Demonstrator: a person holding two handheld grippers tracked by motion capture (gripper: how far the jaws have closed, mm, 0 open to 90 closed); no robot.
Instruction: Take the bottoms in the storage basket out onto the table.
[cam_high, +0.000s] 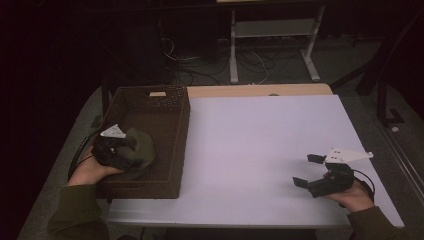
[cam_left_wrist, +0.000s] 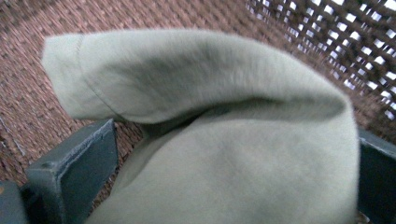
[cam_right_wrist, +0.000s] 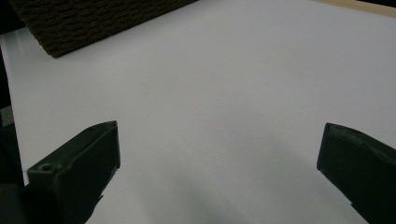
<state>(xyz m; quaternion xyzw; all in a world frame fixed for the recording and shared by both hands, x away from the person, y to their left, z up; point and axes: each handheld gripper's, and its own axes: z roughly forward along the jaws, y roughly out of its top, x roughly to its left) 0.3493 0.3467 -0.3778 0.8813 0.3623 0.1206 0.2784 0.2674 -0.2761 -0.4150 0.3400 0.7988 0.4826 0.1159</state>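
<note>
Olive-green cloth sits bunched inside the brown wicker basket at the left of the white tabletop, near the basket's front end. The left tongs have their jaws spread on either side of the cloth; whether they pinch it I cannot tell. The right tongs hang released over bare tabletop, well apart from the basket.

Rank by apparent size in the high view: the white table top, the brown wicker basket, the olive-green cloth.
1. White table top, largest.
2. Brown wicker basket.
3. Olive-green cloth, smallest, partly hidden by the left tool.
</note>
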